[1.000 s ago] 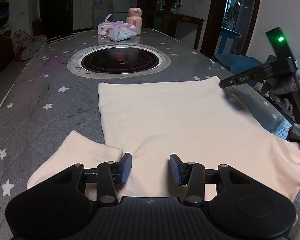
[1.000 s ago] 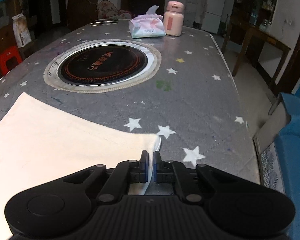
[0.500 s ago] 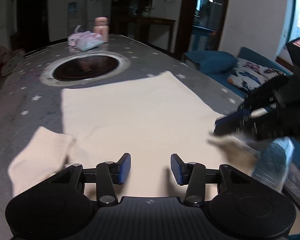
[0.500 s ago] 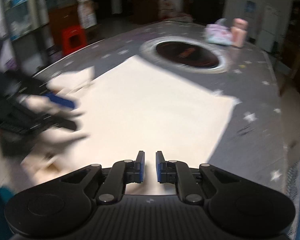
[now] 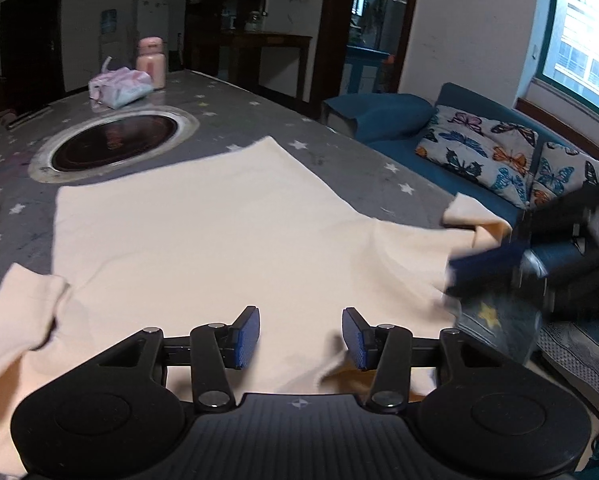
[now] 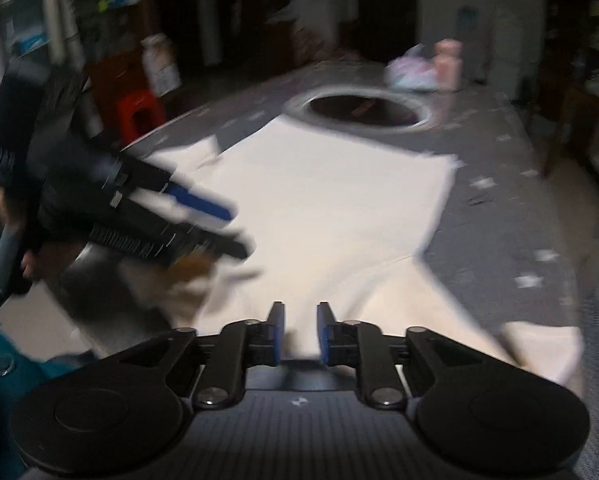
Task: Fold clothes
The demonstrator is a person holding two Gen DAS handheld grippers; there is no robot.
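Left wrist: no readable writing; shirt (image 5: pixel 203 240) lies flat, hem toward the hob (image 5: pixel 111 142). Left gripper (image 5: pixel 299 332) gapes empty; right gripper (image 6: pixel 299 330) opening, empty.

The left gripper (image 5: pixel 300 338) points downward, its 2 blue-padded jaws apart with nothing clamped. The right gripper (image 6: pixel 300 330) has jaws opening, pads gripping nothing.
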